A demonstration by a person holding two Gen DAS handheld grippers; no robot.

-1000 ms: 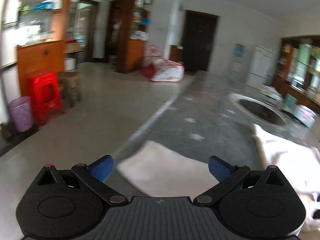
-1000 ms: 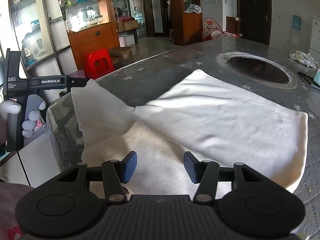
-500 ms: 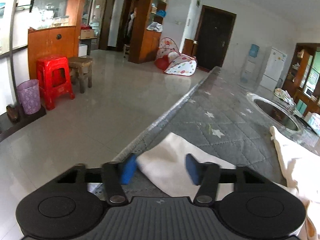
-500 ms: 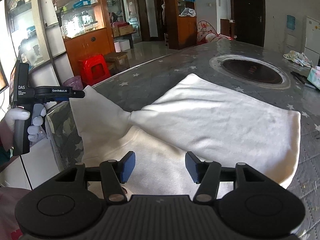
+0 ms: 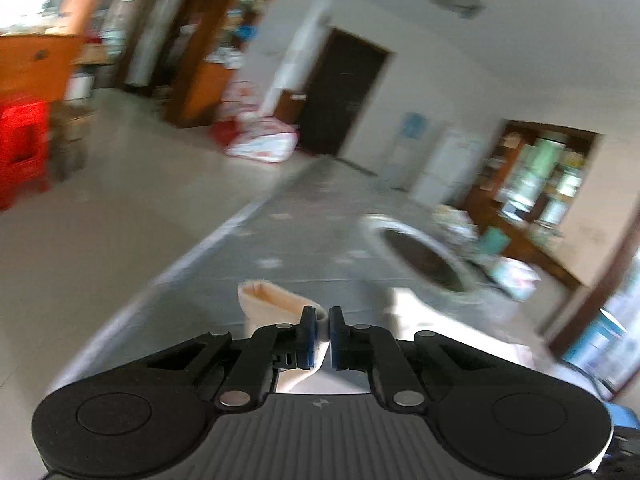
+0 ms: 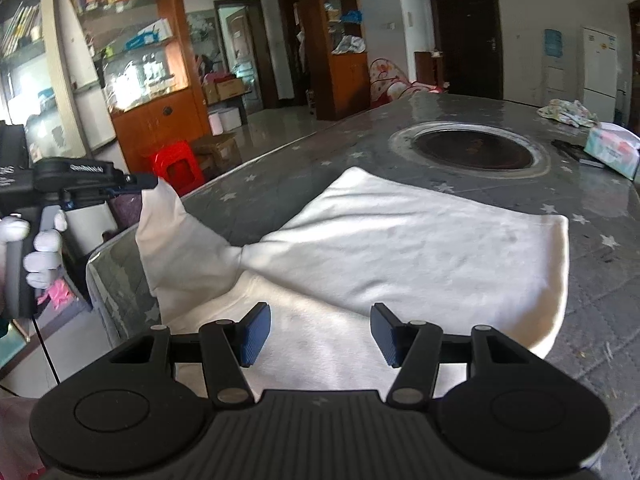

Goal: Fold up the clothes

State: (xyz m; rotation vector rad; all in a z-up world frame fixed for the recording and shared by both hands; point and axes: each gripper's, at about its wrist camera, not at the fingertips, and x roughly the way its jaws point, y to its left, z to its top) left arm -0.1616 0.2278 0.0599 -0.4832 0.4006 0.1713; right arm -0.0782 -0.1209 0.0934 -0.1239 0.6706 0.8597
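Left wrist view: your left gripper (image 5: 323,334) has its fingers (image 5: 307,338) pinched together on the sleeve (image 5: 269,300) of the white garment (image 6: 400,248), with the cuff end standing up just beyond the tips. Right wrist view: the same grip seen from the side, with the left gripper (image 6: 150,181) holding the sleeve (image 6: 172,232) lifted off the near left edge of the bench (image 6: 600,280) while the body of the garment lies spread flat across the star-patterned cover, short of the round recess (image 6: 472,150). Your right gripper (image 6: 318,334) hovers low over the near hem, fingers (image 6: 254,334) well apart and holding nothing.

Handling, as judged from the drape: the cloth is light, soft and limp (it hangs and bunches at the shoulder rather than holding shape), so expect it to sag and trail from any single hold. It looks thick enough to give the fingers good purchase and unlikely to slip. Take hold at edges and corners, such as cuff, hem or shoulder seam, where one layer can be pinched cleanly. A hold in the middle of the panel would likely gather wrinkles into the fold.
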